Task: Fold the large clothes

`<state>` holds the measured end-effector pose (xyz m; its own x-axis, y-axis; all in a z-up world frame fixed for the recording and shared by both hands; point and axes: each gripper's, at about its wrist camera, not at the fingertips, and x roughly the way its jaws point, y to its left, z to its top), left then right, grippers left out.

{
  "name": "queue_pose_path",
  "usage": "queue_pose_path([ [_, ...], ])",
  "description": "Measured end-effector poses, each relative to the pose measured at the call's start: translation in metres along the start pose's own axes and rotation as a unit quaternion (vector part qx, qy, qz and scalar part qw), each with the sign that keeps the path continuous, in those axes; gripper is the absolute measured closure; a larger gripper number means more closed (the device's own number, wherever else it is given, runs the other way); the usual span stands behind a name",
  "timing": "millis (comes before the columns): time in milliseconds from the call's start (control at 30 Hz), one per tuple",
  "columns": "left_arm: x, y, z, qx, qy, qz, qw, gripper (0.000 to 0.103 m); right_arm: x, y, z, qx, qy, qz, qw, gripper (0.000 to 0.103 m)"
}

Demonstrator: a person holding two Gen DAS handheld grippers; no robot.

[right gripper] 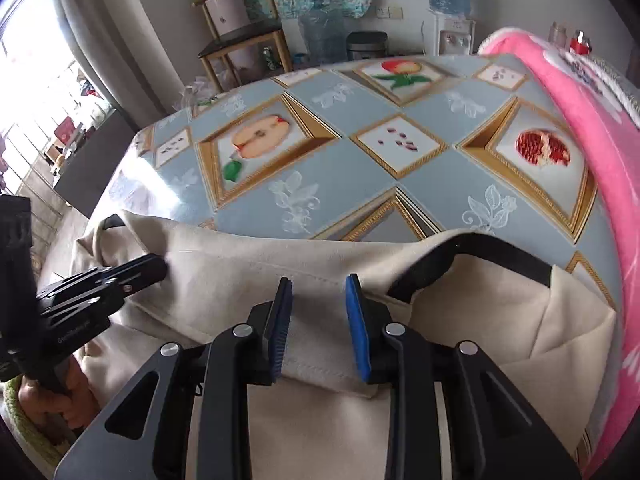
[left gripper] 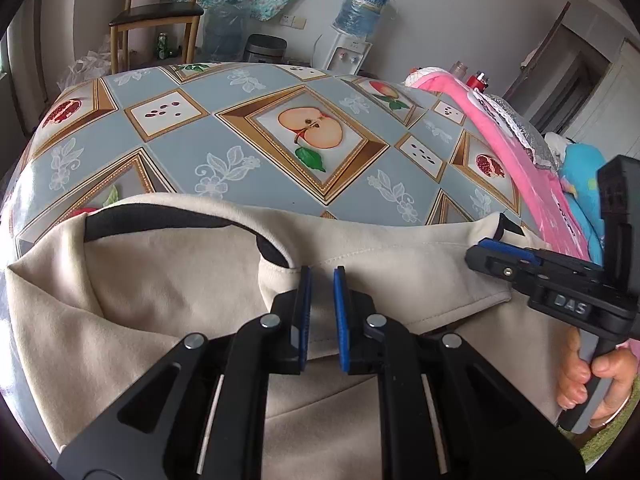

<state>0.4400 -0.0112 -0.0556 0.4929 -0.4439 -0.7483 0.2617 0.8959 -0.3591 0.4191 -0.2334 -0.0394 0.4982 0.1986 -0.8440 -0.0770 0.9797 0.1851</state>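
Left wrist view: beige garment [left gripper: 192, 300] spread along near table edge, long axis 9-to-3, black-ribbed collar [left gripper: 168, 220] toward 10 o'clock. Matte knit, stitched hem, soft folds. Left gripper [left gripper: 322, 280] above hem, blue pads nearly closed, narrow gap with fabric behind; grip on cloth cannot be told. Glossy fruit-print tablecloth [left gripper: 240, 144] beyond at 12. Pink blanket [left gripper: 520, 152] at 2.

Right wrist view: same garment [right gripper: 240, 272], long axis 9-to-3, collar [right gripper: 500, 252] at 2 o'clock. Right gripper [right gripper: 319, 284] released, pads apart over hem. Left gripper [right gripper: 160, 266] at 9, tips on fabric.
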Motion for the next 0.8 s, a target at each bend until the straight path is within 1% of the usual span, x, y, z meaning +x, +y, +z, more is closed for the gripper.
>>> queue_pose_path([
  [100,0.0,0.001,-0.002,-0.002,-0.002,-0.005,1.0,0.091,-0.014,0.022,-0.006,-0.036,-0.015,0.033,0.999,0.075],
  [133,0.0,0.001,-0.002,-0.002,-0.003,-0.005,1.0,0.091,-0.013,0.031,-0.01,-0.049,-0.009,0.044,0.998,0.075],
  [167,-0.001,0.0,-0.002,-0.001,-0.003,-0.004,1.0,0.091,-0.009,0.036,-0.013,-0.06,-0.001,0.044,0.997,0.075],
  [233,-0.001,-0.001,-0.002,0.001,-0.003,-0.002,1.0,0.091,0.01,0.048,-0.023,-0.085,0.023,0.015,0.996,0.074],
  [267,-0.002,-0.002,-0.002,0.003,-0.002,-0.004,1.0,0.091,0.017,0.049,-0.028,-0.091,0.025,0.004,0.996,0.074],
  [300,-0.004,-0.004,-0.002,0.005,-0.001,-0.005,1.0,0.09,0.015,0.051,-0.031,-0.095,0.013,0.0,0.995,0.074],
  [333,-0.007,-0.006,-0.003,0.008,-0.001,-0.007,0.9999,0.088,0.012,0.051,-0.031,-0.094,0.014,0.001,0.996,0.074],
  [400,-0.01,-0.014,-0.007,0.024,0.005,-0.027,0.9993,0.087,0.007,0.049,-0.029,-0.087,0.022,0.007,0.996,0.074],
  [433,-0.01,-0.019,-0.01,0.037,0.012,-0.026,0.9989,0.086,0.002,0.047,-0.027,-0.079,0.022,0.015,0.997,0.074],
  [500,-0.003,-0.027,-0.016,0.062,0.027,-0.002,0.9977,0.086,-0.006,0.037,-0.024,-0.06,0.009,0.022,0.998,0.074],
  [533,-0.003,-0.029,-0.017,0.068,0.022,0.004,0.9974,0.086,-0.012,0.031,-0.023,-0.049,0.002,0.016,0.999,0.074],
  [600,-0.002,-0.028,-0.016,0.059,0.024,0.005,0.998,0.085,-0.011,0.017,-0.022,-0.026,0.0,-0.007,1.0,0.073],
  [667,-0.002,-0.025,-0.015,0.05,0.025,0.004,0.9984,0.085,0.002,-0.002,-0.024,0.008,0.024,-0.029,0.999,0.07],
  [700,-0.003,-0.025,-0.016,0.048,0.024,0.004,0.9985,0.085,0.011,-0.008,-0.024,0.014,0.03,-0.019,0.999,0.069],
  [733,-0.003,-0.025,-0.016,0.046,0.023,0.005,0.9986,0.085,0.009,-0.008,-0.025,0.008,0.026,-0.017,0.999,0.069],
  [767,-0.005,-0.025,-0.017,0.044,0.024,0.008,0.9987,0.085,0.008,-0.006,-0.024,0.003,0.032,-0.02,0.999,0.069],
  [800,-0.009,-0.026,-0.017,0.038,0.026,0.014,0.9989,0.085,0.005,-0.005,-0.024,0.003,0.037,-0.021,0.999,0.067],
])
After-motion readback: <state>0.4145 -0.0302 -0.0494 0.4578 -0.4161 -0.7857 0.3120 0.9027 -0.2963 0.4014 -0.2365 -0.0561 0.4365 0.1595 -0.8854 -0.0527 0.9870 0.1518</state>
